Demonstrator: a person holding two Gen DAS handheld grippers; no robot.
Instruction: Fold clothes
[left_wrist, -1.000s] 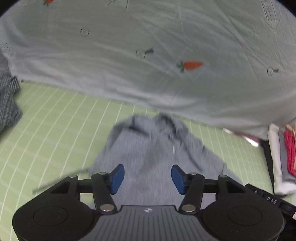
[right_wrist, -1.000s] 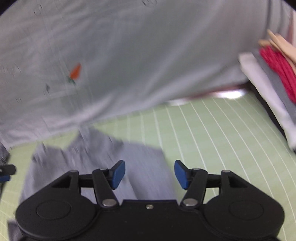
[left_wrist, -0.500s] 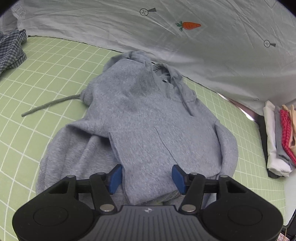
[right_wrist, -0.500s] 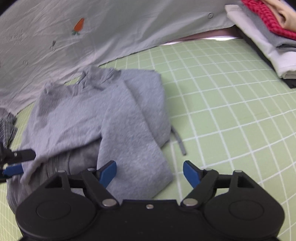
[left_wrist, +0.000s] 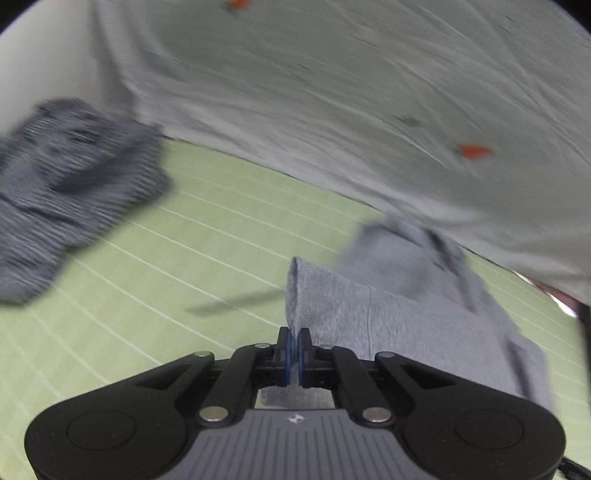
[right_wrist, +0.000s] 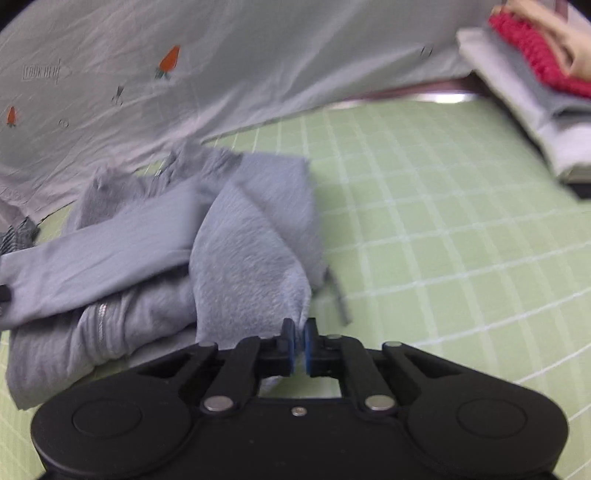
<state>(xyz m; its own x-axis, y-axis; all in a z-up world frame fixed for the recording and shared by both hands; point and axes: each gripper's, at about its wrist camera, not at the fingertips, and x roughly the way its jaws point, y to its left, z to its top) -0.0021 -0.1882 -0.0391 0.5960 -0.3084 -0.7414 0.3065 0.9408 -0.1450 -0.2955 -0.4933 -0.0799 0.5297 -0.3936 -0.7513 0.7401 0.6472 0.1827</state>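
The grey hoodie (right_wrist: 229, 236) lies crumpled at centre frame on the green grid mat (right_wrist: 443, 229). The left hand-held gripper (left_wrist: 294, 350) is clamped on 1 sleeve edge, the right hand-held gripper (right_wrist: 299, 345) pinched on another fold. A checked garment (left_wrist: 66, 177) sits upper left.

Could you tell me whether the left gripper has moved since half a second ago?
Yes. The left gripper, now shut on the grey hoodie, has swung left: the checked garment sits far larger in its view.
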